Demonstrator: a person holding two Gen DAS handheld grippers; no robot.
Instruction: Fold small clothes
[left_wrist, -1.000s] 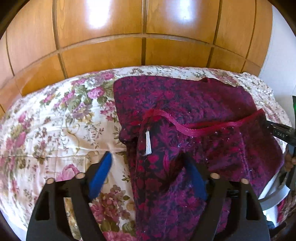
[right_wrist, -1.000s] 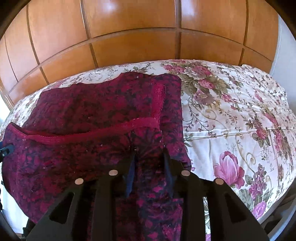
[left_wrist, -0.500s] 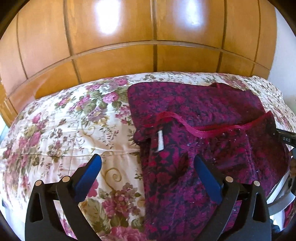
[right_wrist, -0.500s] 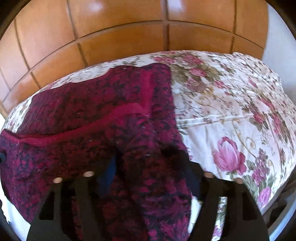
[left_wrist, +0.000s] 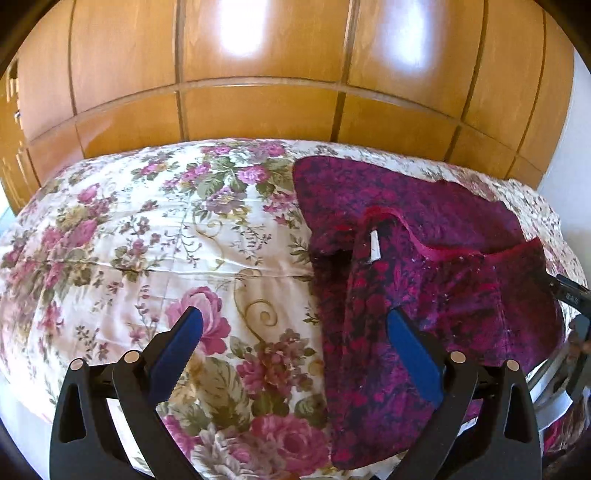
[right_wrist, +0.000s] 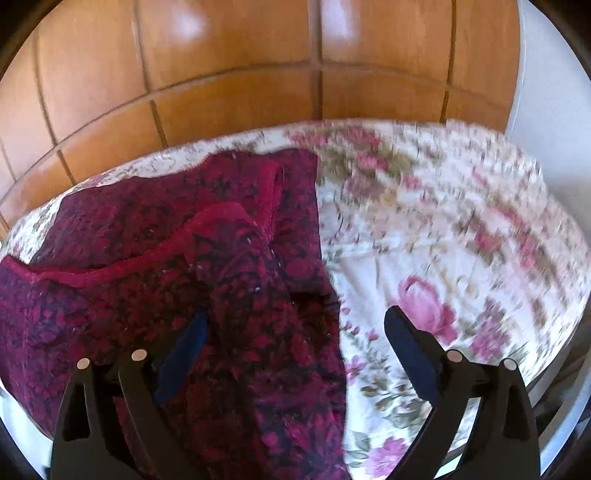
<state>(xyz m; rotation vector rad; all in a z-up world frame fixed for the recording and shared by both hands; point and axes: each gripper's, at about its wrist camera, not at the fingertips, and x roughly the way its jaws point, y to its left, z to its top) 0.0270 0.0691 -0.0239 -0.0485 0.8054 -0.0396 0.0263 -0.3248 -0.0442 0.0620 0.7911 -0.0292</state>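
Note:
A dark red patterned garment (left_wrist: 424, 266) with a red-trimmed edge and a small white tag (left_wrist: 375, 248) lies folded on the floral bedspread (left_wrist: 147, 240). My left gripper (left_wrist: 295, 325) stands open above the garment's left edge, its blue pads holding nothing. In the right wrist view the same garment (right_wrist: 166, 258) fills the left half. My right gripper (right_wrist: 295, 328) is over the garment's right edge, jaws still opening; the cloth lies loose between the pads, untouched. A dark part of the right gripper (left_wrist: 570, 291) shows at the left wrist view's right edge.
Glossy wooden wardrobe doors (left_wrist: 277, 74) rise just behind the bed. A white wall (right_wrist: 546, 110) stands to the right. The bedspread (right_wrist: 443, 221) is bare right of the garment, and its near edge drops off below the grippers.
Both grippers opened and let go of the garment's near edge, which now rests on the bed. The left one slid left and the right one slid right, away from the cloth.

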